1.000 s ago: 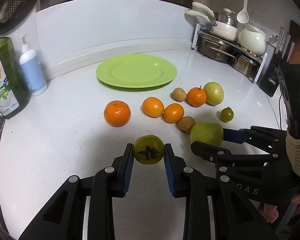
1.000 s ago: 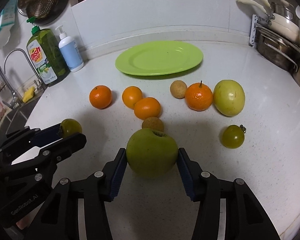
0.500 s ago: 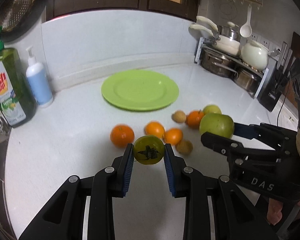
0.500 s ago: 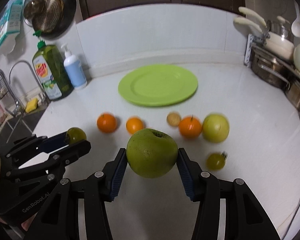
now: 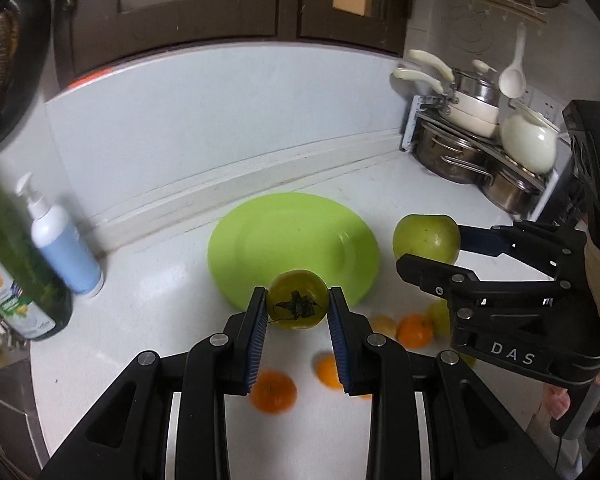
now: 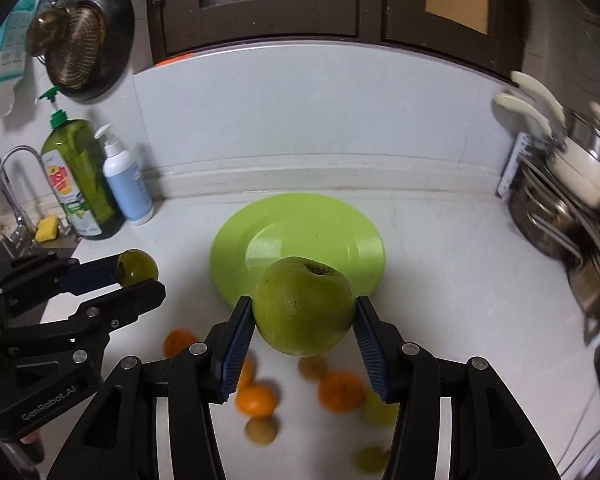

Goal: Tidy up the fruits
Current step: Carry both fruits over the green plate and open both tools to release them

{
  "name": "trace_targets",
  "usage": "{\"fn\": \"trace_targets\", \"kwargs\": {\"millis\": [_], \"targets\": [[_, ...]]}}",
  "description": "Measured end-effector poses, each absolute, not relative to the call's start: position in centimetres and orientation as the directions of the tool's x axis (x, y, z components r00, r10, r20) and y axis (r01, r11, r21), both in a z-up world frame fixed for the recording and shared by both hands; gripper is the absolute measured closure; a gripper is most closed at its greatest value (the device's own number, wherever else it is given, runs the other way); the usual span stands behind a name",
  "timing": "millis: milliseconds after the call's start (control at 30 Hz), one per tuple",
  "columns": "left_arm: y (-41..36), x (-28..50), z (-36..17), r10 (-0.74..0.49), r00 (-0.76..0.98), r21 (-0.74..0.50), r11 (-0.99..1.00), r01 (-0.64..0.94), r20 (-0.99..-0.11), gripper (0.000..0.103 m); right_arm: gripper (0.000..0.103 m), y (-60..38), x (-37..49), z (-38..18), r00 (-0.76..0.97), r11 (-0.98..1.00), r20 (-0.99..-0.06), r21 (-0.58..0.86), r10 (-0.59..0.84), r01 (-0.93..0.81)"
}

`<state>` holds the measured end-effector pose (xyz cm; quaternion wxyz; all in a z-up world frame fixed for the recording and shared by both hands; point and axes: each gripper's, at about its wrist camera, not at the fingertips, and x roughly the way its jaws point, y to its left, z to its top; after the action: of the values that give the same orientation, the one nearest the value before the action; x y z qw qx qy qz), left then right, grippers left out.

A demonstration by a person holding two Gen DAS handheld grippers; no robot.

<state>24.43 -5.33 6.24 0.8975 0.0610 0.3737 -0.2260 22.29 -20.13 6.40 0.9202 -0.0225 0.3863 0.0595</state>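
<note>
My left gripper [image 5: 298, 306] is shut on a small green tomato [image 5: 298, 299] and holds it in the air over the near edge of the green plate [image 5: 300, 236]. My right gripper [image 6: 303, 314] is shut on a large green apple [image 6: 303, 306], also in the air at the plate's [image 6: 324, 224] near edge. In the left wrist view the apple [image 5: 427, 238] hangs to the right of the plate. In the right wrist view the tomato [image 6: 137, 267] hangs to the left. Oranges [image 6: 256, 400] and other small fruits [image 6: 262, 430] lie blurred on the counter below.
A dish soap bottle [image 6: 80, 176] and a pump bottle [image 6: 126, 188] stand at the back left beside a sink tap [image 6: 12, 184]. A rack of pots and pans [image 5: 472, 136] fills the back right corner. Dark cabinets hang above the backsplash.
Both grippers have risen well above the counter and moved forward toward the plate, each carrying its fruit. The loose fruits now lie below and behind the fingertips.
</note>
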Motion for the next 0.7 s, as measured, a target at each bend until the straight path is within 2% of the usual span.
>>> {"fn": "trace_targets", "kwargs": {"millis": [367,700], "targets": [[-8.5,34.2,2.2,-0.327,0.495,-0.092,0.893,0.440,-0.805,0.073,0.052,-21.9,32.6,3.4,0.569,0.989,-0.821,-0.041,0.045,-0.139],[-9.6,40.0,-2.3,-0.304,0.395,-0.154,0.917,0.368,-0.867,0.073,0.052,-23.0,38.7,-0.9,0.474,0.993,-0.879,-0.001,0.057,-0.121]]}}
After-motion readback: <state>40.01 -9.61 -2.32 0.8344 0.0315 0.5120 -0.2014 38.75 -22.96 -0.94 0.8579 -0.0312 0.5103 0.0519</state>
